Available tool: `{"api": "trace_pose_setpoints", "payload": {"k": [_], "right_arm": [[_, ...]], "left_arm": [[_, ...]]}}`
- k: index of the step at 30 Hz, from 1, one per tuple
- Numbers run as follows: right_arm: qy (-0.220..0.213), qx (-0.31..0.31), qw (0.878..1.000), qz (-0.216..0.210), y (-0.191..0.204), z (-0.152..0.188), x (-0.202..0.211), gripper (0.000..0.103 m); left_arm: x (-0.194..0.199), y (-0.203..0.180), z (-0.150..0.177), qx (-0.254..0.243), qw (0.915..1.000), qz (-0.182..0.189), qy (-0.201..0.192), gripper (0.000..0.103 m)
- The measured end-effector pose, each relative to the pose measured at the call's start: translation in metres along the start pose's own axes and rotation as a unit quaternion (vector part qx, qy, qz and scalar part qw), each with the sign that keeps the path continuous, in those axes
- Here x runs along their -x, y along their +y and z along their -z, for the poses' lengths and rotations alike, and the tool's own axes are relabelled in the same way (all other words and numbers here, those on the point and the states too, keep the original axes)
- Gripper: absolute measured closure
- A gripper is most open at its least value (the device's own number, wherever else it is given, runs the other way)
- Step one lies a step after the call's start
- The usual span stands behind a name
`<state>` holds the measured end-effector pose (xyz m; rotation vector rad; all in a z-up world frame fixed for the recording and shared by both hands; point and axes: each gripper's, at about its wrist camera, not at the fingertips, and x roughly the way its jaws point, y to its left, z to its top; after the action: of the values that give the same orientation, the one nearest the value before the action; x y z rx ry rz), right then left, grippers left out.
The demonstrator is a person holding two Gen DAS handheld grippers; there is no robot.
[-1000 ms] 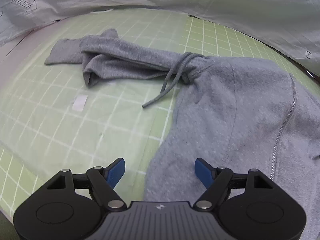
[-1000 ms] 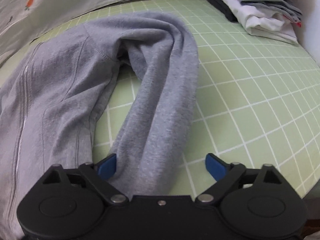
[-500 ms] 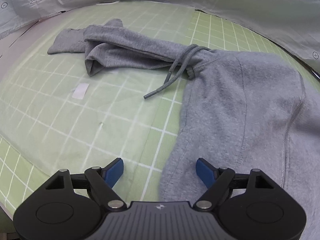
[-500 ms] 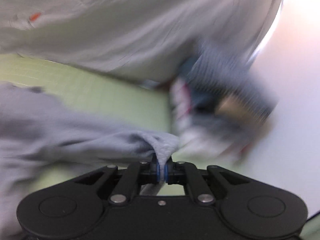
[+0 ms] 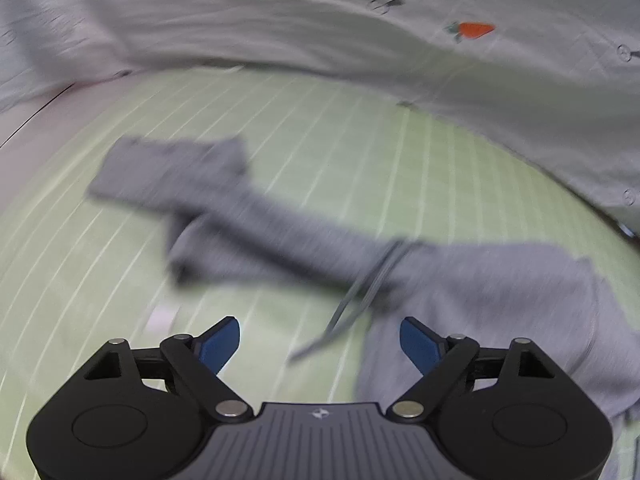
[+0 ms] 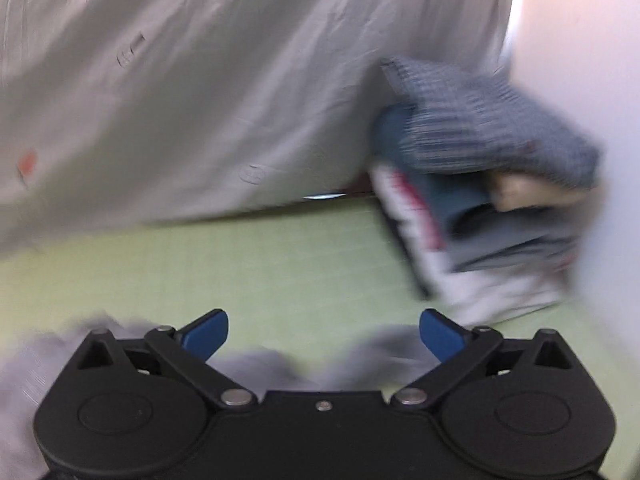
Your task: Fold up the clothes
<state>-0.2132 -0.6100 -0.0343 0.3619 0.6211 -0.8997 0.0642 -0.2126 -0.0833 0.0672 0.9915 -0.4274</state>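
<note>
A grey hoodie [image 5: 492, 292] lies on the green grid mat [image 5: 320, 152], one sleeve [image 5: 224, 216] stretched out to the left and its drawstring [image 5: 352, 312] trailing forward. My left gripper [image 5: 320, 340] hovers above the drawstring, its jaws opening with nothing between the blue pads. In the right wrist view grey fabric [image 6: 256, 364] shows blurred just under and behind my right gripper [image 6: 324, 332], whose jaws are opening wide and hold nothing.
A pale cloth with a carrot print [image 5: 472, 30] hangs along the far edge of the mat. A stack of folded clothes [image 6: 480, 184] sits at the mat's far right corner against a white wall [image 6: 580, 40].
My right gripper closed on the hoodie's sleeve, lifted it, then let go and now stands wide open. My left gripper has moved so the sleeve and drawstring sit nearer its fingers.
</note>
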Motion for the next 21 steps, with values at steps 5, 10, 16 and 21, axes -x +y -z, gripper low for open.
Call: {"api": "trace_pose_setpoints", "payload": {"k": [5, 10, 16, 21], "right_arm": [[0.088, -0.080, 0.985, -0.129, 0.033, -0.015, -0.075, 0.000], [0.223, -0.204, 0.941, -0.151, 0.053, -0.003, -0.155, 0.000], [0.279, -0.274, 0.905, -0.167, 0.058, 0.007, -0.174, 0.006], [0.301, -0.293, 0.883, -0.209, 0.064, 0.013, -0.183, 0.030]], "left_arm": [[-0.035, -0.034, -0.050, -0.009, 0.9980, 0.062, 0.008, 0.012], [-0.098, -0.049, -0.086, 0.130, 0.9678, 0.173, 0.130, 0.012], [-0.149, -0.044, -0.076, 0.343, 0.8713, 0.228, 0.267, 0.012], [-0.168, -0.055, -0.062, 0.371, 0.8409, 0.224, 0.324, 0.016]]}}
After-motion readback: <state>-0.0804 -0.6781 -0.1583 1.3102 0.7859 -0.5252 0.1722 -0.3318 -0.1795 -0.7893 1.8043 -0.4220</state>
